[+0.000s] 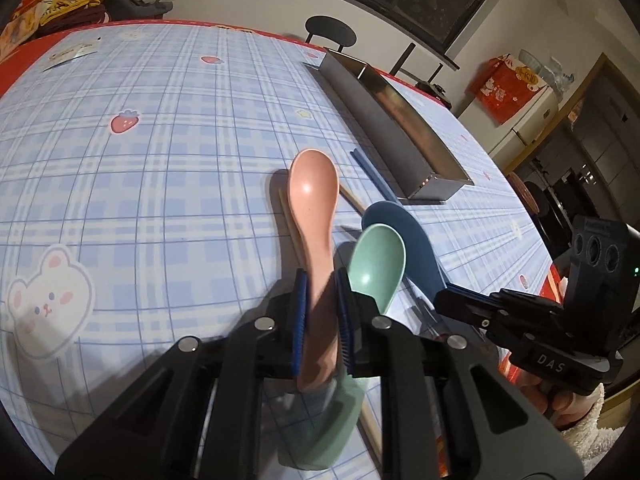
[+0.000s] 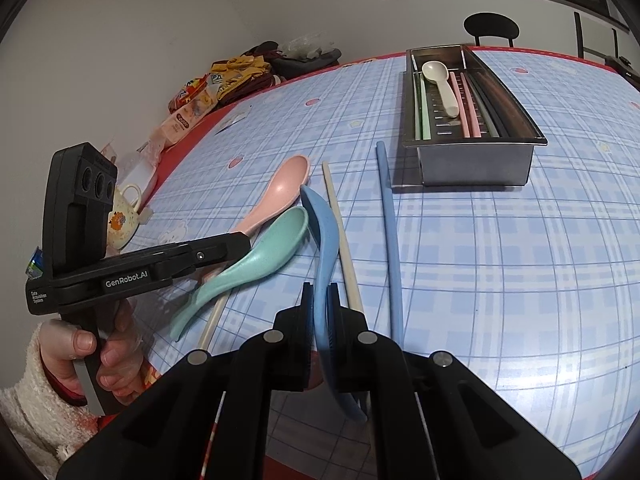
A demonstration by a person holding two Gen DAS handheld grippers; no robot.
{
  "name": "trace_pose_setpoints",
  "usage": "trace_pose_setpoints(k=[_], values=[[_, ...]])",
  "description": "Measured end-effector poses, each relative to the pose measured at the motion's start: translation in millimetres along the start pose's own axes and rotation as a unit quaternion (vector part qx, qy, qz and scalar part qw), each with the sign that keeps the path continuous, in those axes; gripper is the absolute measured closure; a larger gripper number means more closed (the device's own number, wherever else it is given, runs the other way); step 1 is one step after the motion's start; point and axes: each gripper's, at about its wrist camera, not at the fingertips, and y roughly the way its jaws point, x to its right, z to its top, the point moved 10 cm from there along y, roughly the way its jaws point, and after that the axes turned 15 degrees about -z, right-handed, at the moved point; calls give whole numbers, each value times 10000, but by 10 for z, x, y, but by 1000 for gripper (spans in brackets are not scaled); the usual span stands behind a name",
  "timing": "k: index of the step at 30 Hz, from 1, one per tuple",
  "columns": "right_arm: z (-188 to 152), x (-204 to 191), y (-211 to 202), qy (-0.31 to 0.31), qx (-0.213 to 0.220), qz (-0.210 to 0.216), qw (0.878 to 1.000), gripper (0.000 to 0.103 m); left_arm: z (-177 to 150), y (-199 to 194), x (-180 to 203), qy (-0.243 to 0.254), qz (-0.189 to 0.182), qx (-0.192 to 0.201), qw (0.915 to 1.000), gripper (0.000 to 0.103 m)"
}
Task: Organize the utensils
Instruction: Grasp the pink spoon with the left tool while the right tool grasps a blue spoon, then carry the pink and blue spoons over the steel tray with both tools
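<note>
My left gripper (image 1: 322, 280) is shut on the handle of a pink spoon (image 1: 312, 188), whose bowl points away over the checked tablecloth. A mint-green spoon (image 1: 376, 264) lies just right of it, partly under my fingers. My right gripper (image 2: 320, 292) is shut on the handle of a blue spoon (image 2: 322, 224) turned on its edge. The pink spoon (image 2: 280, 188) and green spoon (image 2: 260, 256) lie to its left, by the left gripper (image 2: 244, 240). A steel utensil tray (image 2: 476, 160) at the far right holds a white spoon (image 2: 440, 80) and several chopsticks.
A beige chopstick (image 2: 340, 232) and a blue chopstick (image 2: 390, 232) lie loose between the spoons and the tray. A flowered mug (image 2: 124, 216) and snack packs (image 2: 196, 104) sit at the table's left edge. A black chair (image 2: 491, 28) stands behind the table.
</note>
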Motion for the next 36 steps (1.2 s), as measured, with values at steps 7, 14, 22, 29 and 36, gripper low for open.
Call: trace_pose_setpoints(k=[7,14,22,29,36], values=[[0,-24,41,-35,-60,-29,10000,95,5,-164,38,158,68,383,9991,85],[-13,-59,74,-109,-110,-73,9999,94,20,-247,26,172,69,540,9984,85],[28,-64,-14,-84,173,-12,9998,95,17,-332,19,229,140,672,9974,85],[58,15,-79,80,282,124,9995,95,26,-389,6,184,158,801,9965,85],[100,65,-141,266,432,264,9984,95,31,-474,-13,165,247,972,9948,85]])
